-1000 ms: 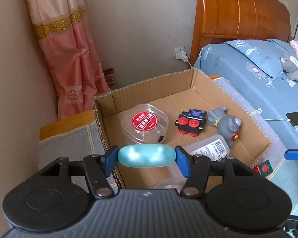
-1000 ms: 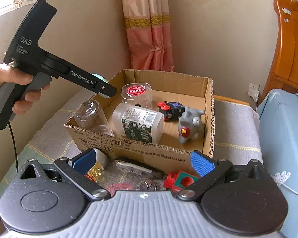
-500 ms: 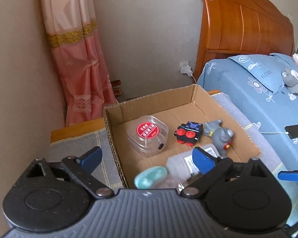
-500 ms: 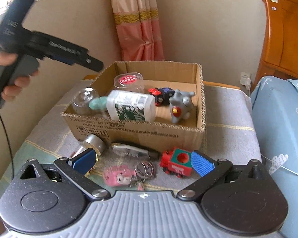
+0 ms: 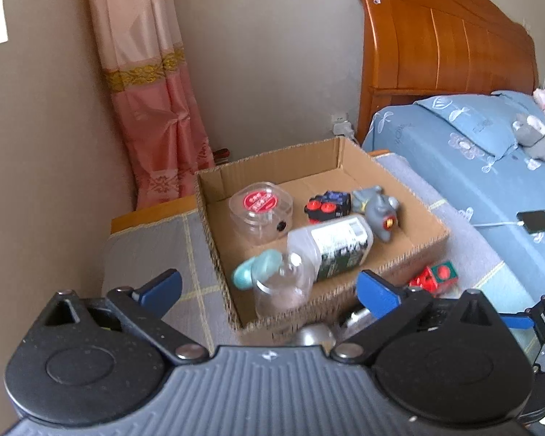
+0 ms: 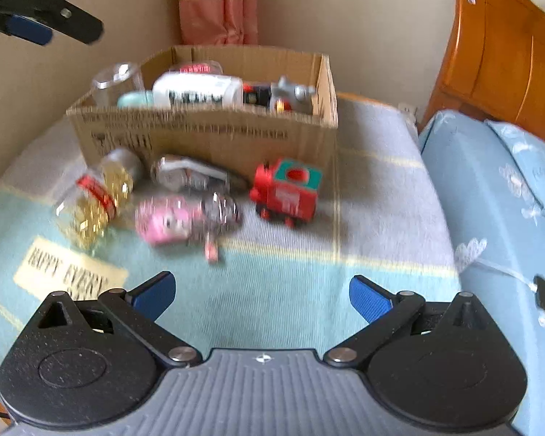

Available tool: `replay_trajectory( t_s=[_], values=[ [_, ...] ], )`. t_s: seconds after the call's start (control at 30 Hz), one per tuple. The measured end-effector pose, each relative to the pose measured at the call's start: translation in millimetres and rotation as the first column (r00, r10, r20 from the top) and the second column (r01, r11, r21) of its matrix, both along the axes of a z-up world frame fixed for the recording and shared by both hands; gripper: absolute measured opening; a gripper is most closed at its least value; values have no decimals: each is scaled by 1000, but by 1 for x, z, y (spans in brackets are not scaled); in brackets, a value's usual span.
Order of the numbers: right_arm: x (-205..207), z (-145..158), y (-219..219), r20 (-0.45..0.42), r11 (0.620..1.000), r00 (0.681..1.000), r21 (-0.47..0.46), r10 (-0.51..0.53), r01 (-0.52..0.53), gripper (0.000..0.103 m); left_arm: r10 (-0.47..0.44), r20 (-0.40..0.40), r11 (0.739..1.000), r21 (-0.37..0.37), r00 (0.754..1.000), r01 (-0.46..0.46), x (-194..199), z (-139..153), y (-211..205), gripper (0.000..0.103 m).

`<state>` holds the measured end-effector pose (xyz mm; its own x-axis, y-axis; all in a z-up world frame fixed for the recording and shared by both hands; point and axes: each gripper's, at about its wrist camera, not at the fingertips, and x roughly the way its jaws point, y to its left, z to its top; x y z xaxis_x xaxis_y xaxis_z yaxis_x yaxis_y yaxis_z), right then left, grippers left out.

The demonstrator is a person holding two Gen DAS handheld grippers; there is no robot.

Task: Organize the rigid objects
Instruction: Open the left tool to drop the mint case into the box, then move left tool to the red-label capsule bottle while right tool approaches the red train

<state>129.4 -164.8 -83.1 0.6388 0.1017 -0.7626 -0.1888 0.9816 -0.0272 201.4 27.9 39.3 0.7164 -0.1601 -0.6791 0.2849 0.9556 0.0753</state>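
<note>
A cardboard box (image 5: 414, 250) (image 6: 207, 134) stands on the blanket-covered table. It holds a teal oval object (image 5: 252, 267), a clear glass (image 5: 283, 287), a white bottle (image 5: 330, 243), a round clear container with a red lid (image 5: 259, 205), a black toy car (image 5: 327, 203) and a grey figurine (image 5: 378, 209). My left gripper (image 5: 269, 289) is open and empty above the box's near corner. My right gripper (image 6: 261, 290) is open and empty over the blanket. In front of the box lie a red toy train (image 6: 289, 192), a pink toy (image 6: 163, 219), a gold-filled jar (image 6: 98, 196) and a silver object (image 6: 189, 174).
A bed with a blue sheet (image 5: 490, 167) and a wooden headboard (image 5: 447, 51) is on the right. A phone (image 5: 536, 221) lies charging on it. A pink curtain (image 5: 152, 109) hangs behind the box. The wall is close on the left.
My left gripper opened and let the teal oval object fall into the box, then drew back and up. My right gripper pulled back from the box, so more of the blanket shows.
</note>
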Motion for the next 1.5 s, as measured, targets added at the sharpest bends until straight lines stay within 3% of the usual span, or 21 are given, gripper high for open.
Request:
replay_trajectory(
  t_s=[0.23,0.4,0.77,1.0,1.37,1.5],
  values=[
    [-11,-17,-2,-58,1000,998,19,-2,3,103,32,1,999,23,999,-32,-26,-23,-9,102],
    [-17,-20,2,-38,1000,999,-2,16,-16,103,62,-71,997,-39,996,-65,-31,-52,-15,102],
    [-21,-21,0,-22,1000,999,3,25,-25,103,134,-180,990,-29,975,-141,-37,-109,-17,102],
    [-23,-22,0,-16,999,999,3,37,-37,103,177,-211,981,-37,961,-189,-47,-118,8,102],
    [-24,-23,-1,-10,999,999,6,46,-46,103,327,-210,941,-12,921,-337,-46,-124,52,102],
    [-19,-22,-3,-18,999,999,11,32,-32,103,280,-229,954,-37,932,-296,-48,-123,49,102]
  ],
)
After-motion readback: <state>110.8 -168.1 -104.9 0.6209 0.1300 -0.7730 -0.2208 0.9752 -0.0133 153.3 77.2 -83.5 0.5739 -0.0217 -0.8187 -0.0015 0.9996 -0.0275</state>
